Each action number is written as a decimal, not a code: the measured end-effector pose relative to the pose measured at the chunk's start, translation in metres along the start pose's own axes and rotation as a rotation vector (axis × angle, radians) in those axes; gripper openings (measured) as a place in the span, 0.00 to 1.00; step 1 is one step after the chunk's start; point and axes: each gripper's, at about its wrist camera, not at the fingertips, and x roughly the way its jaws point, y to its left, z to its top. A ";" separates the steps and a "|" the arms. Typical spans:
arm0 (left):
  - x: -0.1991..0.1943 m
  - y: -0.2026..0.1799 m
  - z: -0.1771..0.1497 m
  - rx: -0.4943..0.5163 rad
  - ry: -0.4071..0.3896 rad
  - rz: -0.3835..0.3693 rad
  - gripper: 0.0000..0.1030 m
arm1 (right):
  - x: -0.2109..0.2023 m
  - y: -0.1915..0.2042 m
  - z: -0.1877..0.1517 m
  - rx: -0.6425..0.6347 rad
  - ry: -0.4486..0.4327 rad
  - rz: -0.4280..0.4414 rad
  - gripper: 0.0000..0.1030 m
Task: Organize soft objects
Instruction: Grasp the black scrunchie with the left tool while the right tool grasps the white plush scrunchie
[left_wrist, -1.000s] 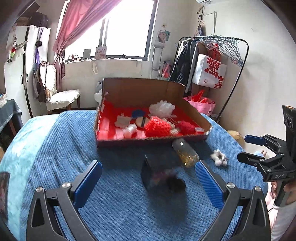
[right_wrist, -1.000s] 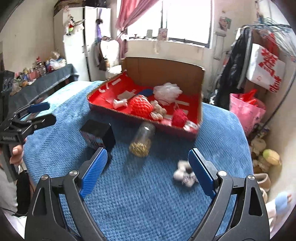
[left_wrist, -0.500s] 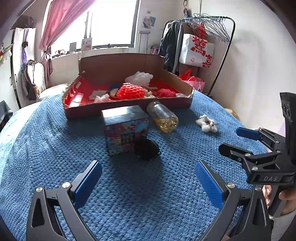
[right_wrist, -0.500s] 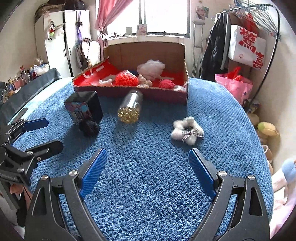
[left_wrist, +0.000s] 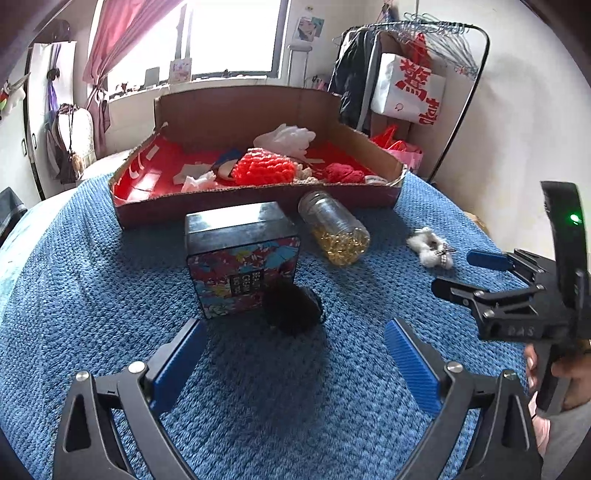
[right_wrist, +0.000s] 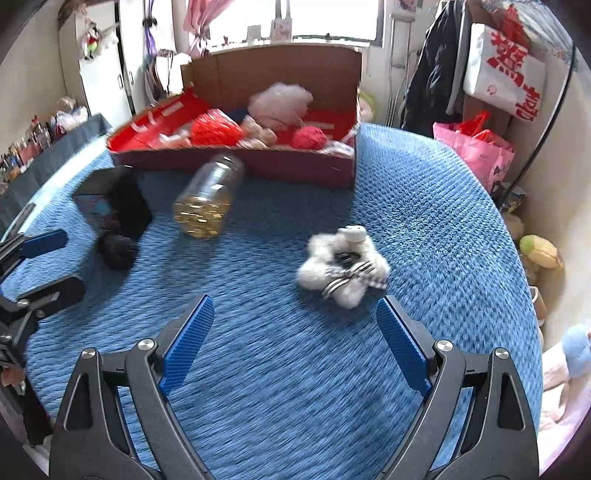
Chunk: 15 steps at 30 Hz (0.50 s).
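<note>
Just ahead of the left gripper (left_wrist: 293, 363), whose jaws are closing with nothing yet between them, a black fluffy ball (left_wrist: 291, 308) lies against a patterned box (left_wrist: 242, 258). Ahead of the wide-open, empty right gripper (right_wrist: 295, 341) a white plush toy (right_wrist: 341, 267) rests on the blue blanket (right_wrist: 424, 229). Beyond, the cardboard tray (left_wrist: 258, 197) holds other soft items. An approach is judged underway; each gripper must next be closed around its piece.

Left wrist view: looks obliquely down along its fingers from near the blue blanket (left_wrist: 92, 295), facing the far cardboard tray (left_wrist: 258, 199) and window. Right wrist view: same heading, set further right, nearer the white plush (right_wrist: 343, 266). Both share tray, jar (left_wrist: 334, 230), patterned box (left_wrist: 242, 258) and blanket.
</note>
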 end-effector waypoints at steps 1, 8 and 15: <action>0.003 0.000 0.001 -0.003 0.005 0.003 0.93 | 0.006 -0.004 0.003 -0.003 0.016 0.001 0.88; 0.025 0.005 0.007 -0.031 0.054 0.015 0.82 | 0.045 -0.025 0.022 -0.009 0.108 -0.035 0.88; 0.041 0.007 0.006 -0.037 0.114 0.001 0.35 | 0.047 -0.034 0.028 0.001 0.073 0.028 0.53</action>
